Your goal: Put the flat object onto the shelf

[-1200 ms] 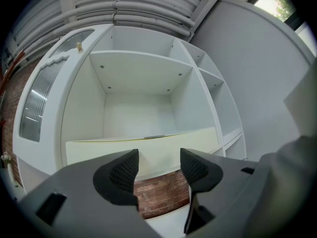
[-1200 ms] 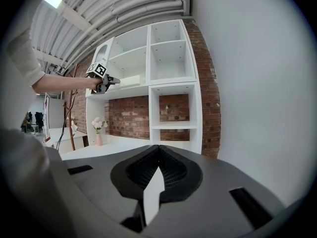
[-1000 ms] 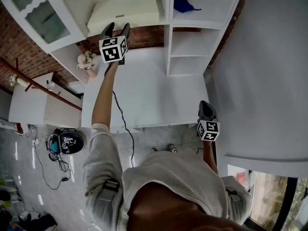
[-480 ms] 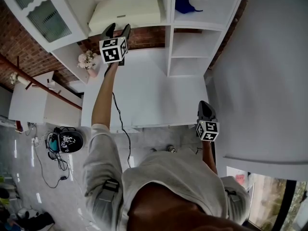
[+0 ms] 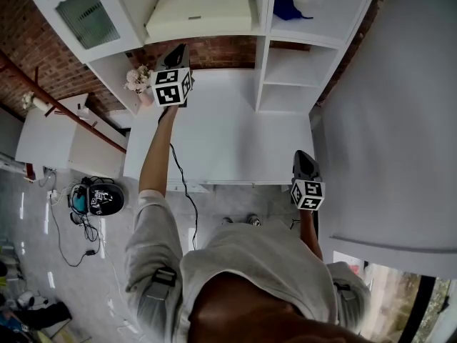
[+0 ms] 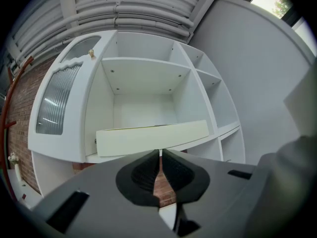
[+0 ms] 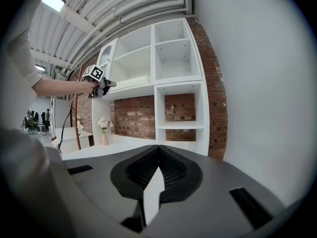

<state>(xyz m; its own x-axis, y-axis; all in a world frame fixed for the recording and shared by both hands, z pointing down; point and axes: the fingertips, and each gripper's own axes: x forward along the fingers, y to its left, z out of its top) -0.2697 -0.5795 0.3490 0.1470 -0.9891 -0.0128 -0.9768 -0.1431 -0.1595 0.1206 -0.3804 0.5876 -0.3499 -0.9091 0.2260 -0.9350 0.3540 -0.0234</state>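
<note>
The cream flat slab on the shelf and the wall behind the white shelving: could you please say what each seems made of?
Cream flat slab: matt, smooth and crisp-edged; perhaps painted board or card, hard to tell.
Wall: red brick, rough, with pale mortar lines showing.

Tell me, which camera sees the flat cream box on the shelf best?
The left gripper view. There the box sits big and straight ahead in the middle, lying on the shelf. The head view shows its top from above, smaller and near the picture's edge. The right gripper view shows only a tiny pale piece far away.
</note>
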